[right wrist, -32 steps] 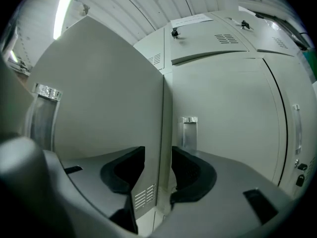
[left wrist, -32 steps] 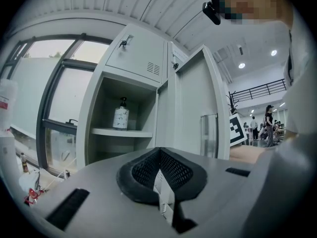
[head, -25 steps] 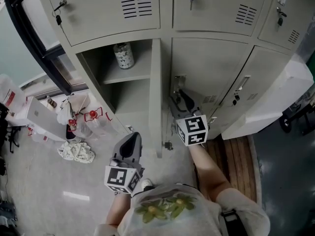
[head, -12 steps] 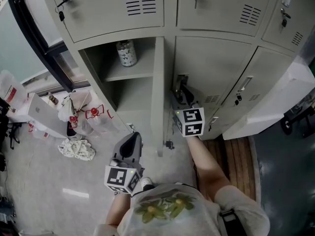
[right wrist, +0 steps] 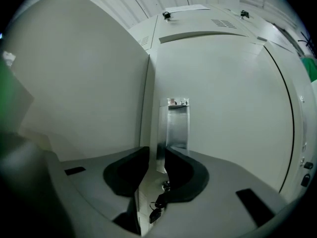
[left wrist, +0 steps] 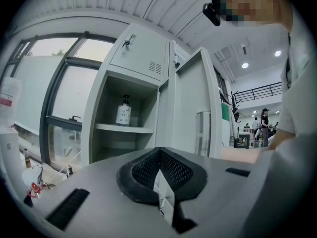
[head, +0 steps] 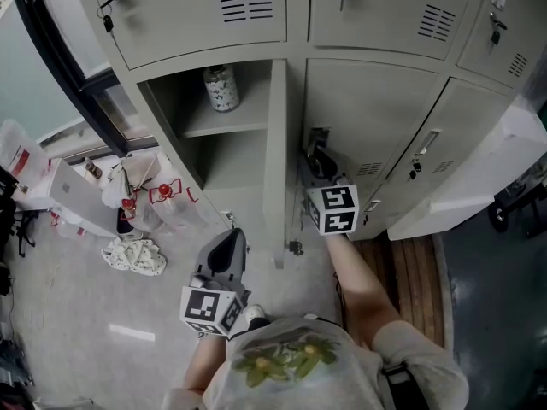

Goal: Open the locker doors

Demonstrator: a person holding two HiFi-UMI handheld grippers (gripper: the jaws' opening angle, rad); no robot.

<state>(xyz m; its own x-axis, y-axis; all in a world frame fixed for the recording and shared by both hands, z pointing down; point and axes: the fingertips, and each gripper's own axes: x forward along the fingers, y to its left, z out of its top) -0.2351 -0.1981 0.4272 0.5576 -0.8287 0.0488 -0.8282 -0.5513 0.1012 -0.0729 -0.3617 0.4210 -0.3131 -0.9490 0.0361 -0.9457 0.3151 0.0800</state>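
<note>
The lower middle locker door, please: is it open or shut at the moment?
Shut: the lower middle door, with its metal handle, lies flush in its frame, while the lower left door stands swung out.

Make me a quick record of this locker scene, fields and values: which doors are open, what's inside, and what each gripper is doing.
Lower left door: open, swung out edge-on
Inside: bottle standing on the shelf
Lower middle door: closed
Upper doors: closed
Right gripper: jaws have just been closing, with the middle door's metal handle between them; they appear to grip it
Left gripper: jaws together, nothing between them, held low
</note>
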